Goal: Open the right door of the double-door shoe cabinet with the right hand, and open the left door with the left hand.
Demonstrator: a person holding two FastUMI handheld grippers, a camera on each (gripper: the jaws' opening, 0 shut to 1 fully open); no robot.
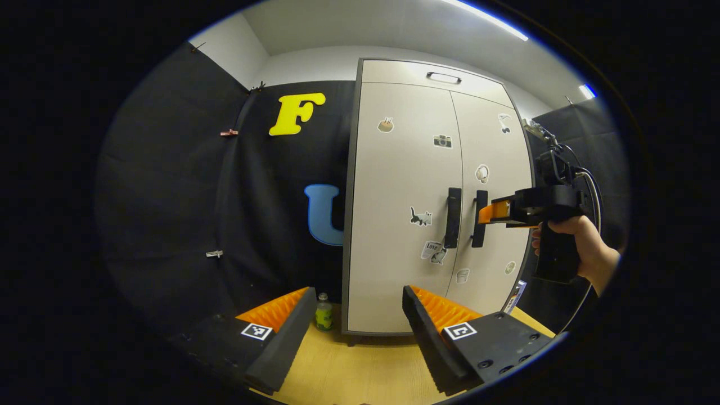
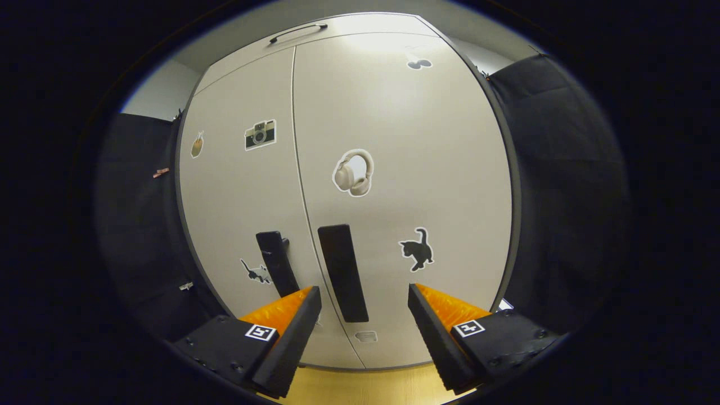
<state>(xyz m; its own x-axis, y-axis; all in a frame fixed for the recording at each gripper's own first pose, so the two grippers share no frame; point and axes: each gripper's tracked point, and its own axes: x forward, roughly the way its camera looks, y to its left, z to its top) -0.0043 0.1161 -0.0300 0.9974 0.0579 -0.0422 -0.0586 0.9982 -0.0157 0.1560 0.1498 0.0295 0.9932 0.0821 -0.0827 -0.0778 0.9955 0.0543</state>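
The pale double-door shoe cabinet (image 1: 405, 185) stands with both doors shut, stickers scattered over them. Two dark vertical handles sit side by side at the centre seam: the left door handle (image 1: 453, 217) and the right door handle (image 1: 478, 218). My left gripper (image 1: 359, 292) is open and held well back from the cabinet, low before the left door. A hand (image 1: 585, 247) holds my right gripper (image 1: 485, 215) with its tips right at the right door handle. In the right gripper view that gripper (image 2: 364, 291) is open, the right door handle (image 2: 343, 273) standing between its fingers and the left door handle (image 2: 277, 263) just outside.
A small green bottle (image 1: 323, 312) stands on the wooden floor (image 1: 360, 365) against the cabinet's left side. Above the doors is a top panel with a slim handle (image 1: 443, 77). Black cloth walls close in on both sides of the cabinet.
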